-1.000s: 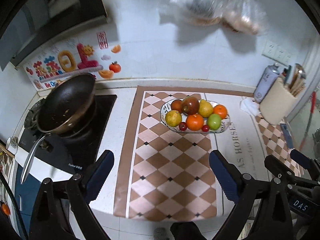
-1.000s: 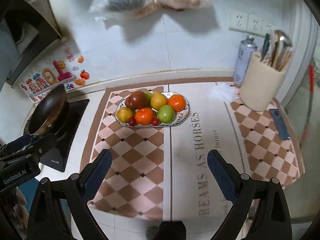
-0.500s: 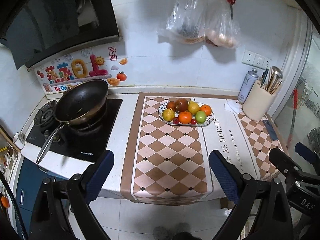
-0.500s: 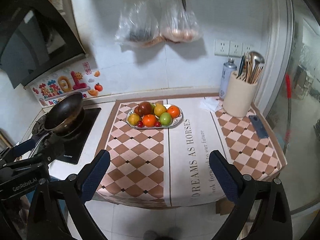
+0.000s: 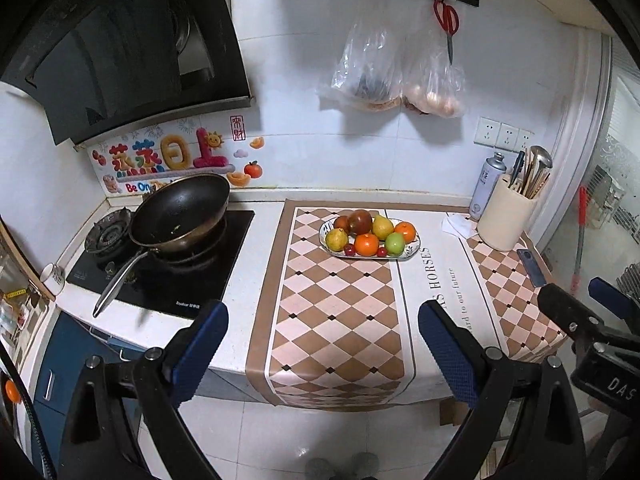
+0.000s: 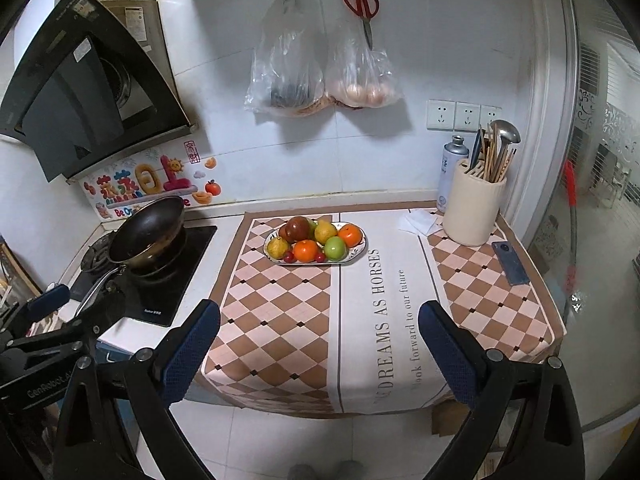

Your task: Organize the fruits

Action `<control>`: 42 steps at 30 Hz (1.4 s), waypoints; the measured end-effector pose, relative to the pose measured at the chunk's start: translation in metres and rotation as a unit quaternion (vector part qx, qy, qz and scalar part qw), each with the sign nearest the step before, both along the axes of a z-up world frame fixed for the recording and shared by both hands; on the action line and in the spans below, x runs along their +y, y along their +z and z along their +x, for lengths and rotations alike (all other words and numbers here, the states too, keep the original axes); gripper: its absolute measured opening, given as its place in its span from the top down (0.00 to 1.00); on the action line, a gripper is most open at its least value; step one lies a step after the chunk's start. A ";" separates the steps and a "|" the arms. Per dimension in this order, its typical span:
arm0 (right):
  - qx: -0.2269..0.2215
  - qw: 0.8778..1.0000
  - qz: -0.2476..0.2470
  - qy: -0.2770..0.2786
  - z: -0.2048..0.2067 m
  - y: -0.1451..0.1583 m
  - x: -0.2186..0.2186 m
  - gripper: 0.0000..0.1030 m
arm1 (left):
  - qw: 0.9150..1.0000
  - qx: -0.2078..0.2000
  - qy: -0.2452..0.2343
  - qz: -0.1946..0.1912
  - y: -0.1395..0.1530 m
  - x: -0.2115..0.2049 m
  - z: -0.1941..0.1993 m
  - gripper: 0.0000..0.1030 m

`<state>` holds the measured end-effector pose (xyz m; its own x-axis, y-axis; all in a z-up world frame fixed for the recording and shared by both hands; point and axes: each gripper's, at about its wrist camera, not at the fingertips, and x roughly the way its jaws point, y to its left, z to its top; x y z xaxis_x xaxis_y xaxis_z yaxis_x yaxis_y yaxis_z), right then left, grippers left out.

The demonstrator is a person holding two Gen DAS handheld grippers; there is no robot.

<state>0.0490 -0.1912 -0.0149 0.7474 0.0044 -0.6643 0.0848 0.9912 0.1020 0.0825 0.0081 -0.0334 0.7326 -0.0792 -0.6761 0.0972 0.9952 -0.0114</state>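
Currently one oval plate [image 5: 412,249] sits mid-tabletop [image 5: 264,240], carrying two oranges, two yellow pears, one green apple [image 5: 395,243], one dark red apple [image 5: 360,222], two cherries — a further reddish fruit behind. Left claw [image 5: 322,350] and right claw [image 6: 320,346] — both released, holding nothing, well short of the plate.

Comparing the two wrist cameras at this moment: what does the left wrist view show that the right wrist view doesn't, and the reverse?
Left wrist view only: the white cup left of the stove, and the right gripper at the right edge.

Right wrist view only: the full "DREAMS AS HORSES" lettering, and the left gripper at the left edge.

Both: the fruit plate, pan, utensil holder, phone, hanging bags and scissors; both grippers open.
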 end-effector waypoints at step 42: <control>0.127 0.992 0.005 0.010 0.199 -0.092 -0.027 0.02 | 0.994 0.100 0.030 0.031 -0.069 -0.022 0.172 0.00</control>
<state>0.2483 -0.2186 -0.1066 0.5556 0.0255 -0.8310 0.0889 0.9920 0.0899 0.2541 -0.0139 -0.1019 0.5846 0.0074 -0.8113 0.0387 0.9986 0.0371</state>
